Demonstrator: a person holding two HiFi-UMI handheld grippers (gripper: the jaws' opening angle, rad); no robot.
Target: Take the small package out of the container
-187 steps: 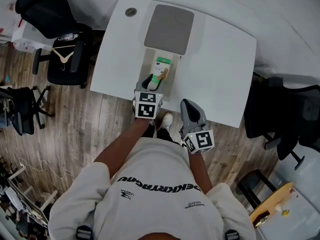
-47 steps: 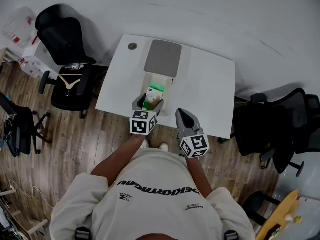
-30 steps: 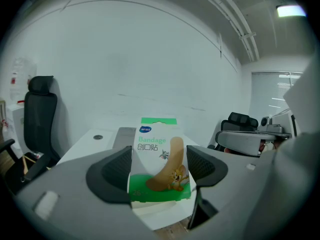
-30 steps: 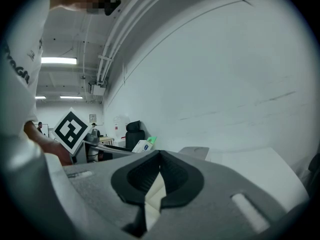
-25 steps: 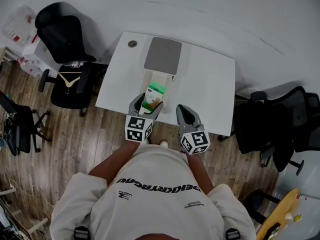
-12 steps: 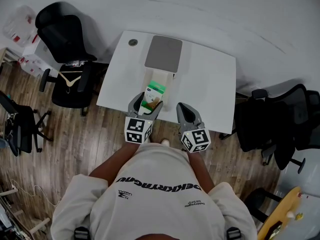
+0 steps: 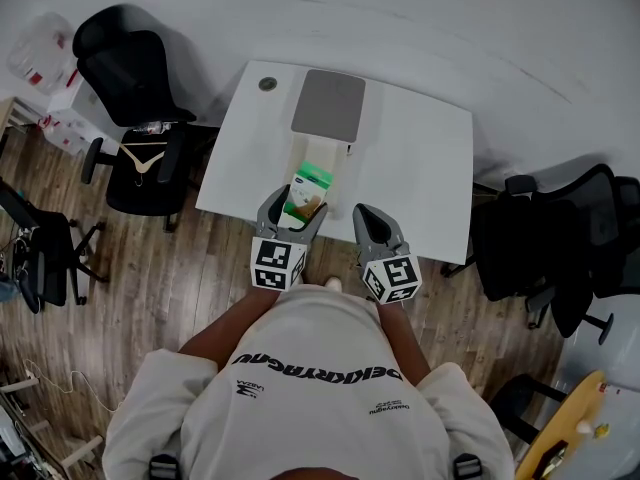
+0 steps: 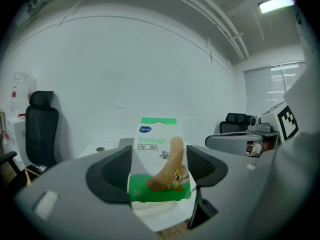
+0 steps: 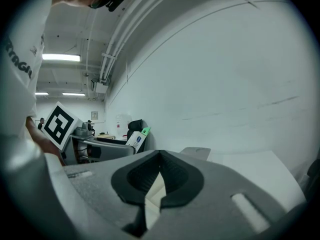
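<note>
Wood-plank flooring surrounds a white table (image 7: 420,168), with black office chairs (image 7: 130,68) on either side. On the table lie a grey rounded-corner mat (image 7: 329,105) and, touching its near edge, an open white rectangular container (image 7: 325,158). The left gripper (image 7: 291,206) has its dark ribbed pads clamped on the two sides of the small package (image 8: 159,166), a flat white-and-green pack held upright. It is printed "Bandage" above Chinese characters, with a blue oval logo too small to read, a tan plaster strip bearing cartoon figures, and the numeral "26". Seven seconds earlier the pack lay inside the container. It now stands raised at the container's near end, and the gripper has drawn back toward the person over the last two seconds. The right gripper (image 7: 368,220) hangs beside it with jaws pressed together on nothing.
</note>
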